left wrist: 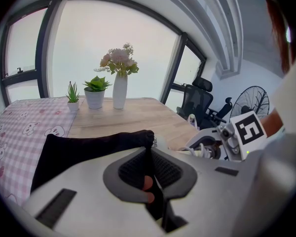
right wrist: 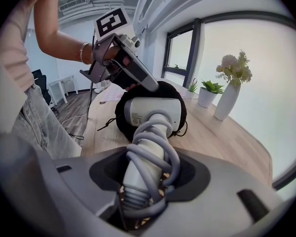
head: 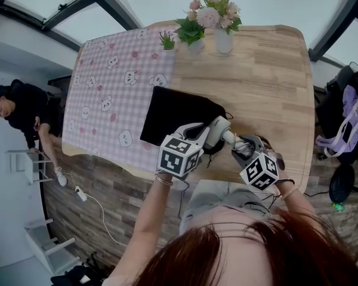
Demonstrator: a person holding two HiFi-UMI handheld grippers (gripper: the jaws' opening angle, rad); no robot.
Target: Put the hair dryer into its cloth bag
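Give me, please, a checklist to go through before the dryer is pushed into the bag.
1. Left gripper shut on the rim of the bag: ok.
2. Right gripper clamps the dryer by its handle: ok.
3. Dryer head is at the bag mouth: ok.
4. Cord is wound round the handle: ok.
5. Mouth is wide enough for the whole head: cannot tell.
6. Vase stands well away from the bag: ok.

Flower vase (head: pixel 224 40) stands beside potted plant (head: pixel 191 33) on table (head: pixel 268 82)
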